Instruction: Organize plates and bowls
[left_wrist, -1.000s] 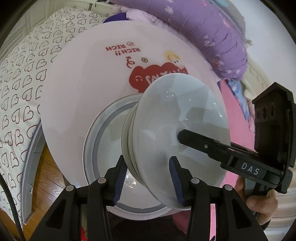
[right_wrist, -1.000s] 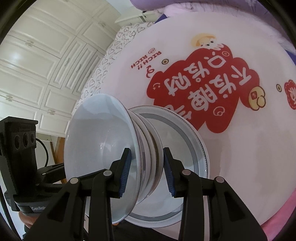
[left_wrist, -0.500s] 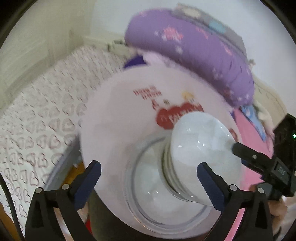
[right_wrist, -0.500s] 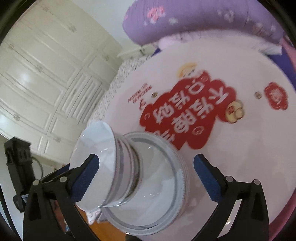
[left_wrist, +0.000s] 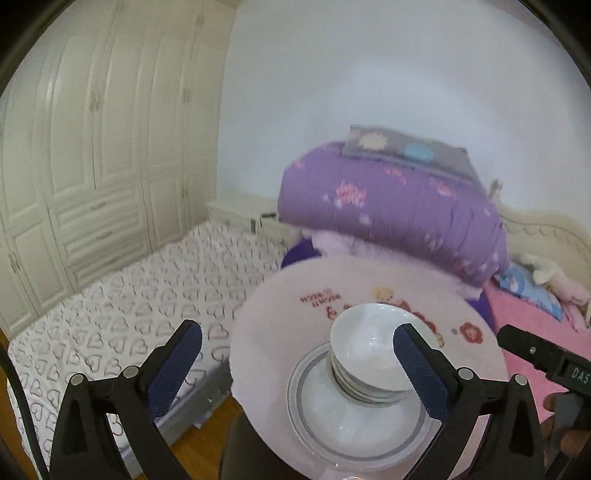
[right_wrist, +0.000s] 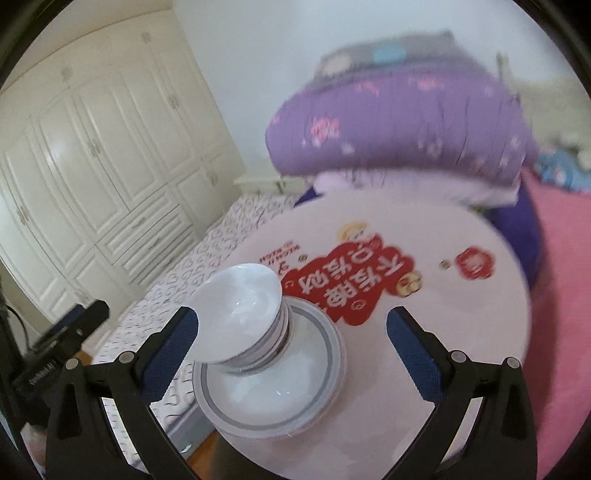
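A stack of bowls is seen nested on a plate with a grey band round its rim, and that plate rests on a round table printed with a red cartoon and lettering. In the right wrist view the bowls sit toward the left side of the plate, the pile looking level. The stacking appears done, so the step in hand is judged to be a clean retreat — the pile is best left untouched, each tool drawn straight back and clear of the bowl rims, since a nudge to the top bowl could tip the tall stack.

The left gripper is spread wide, its blue pads framing the view on either side; nothing is held between them and no contact with the bowls is visible. The right gripper is likewise wide apart and empty, with the bowls seen near its left finger — whether touching cannot be told, but a gap is likely. A heart-patterned bed and a purple quilt lie beyond the table
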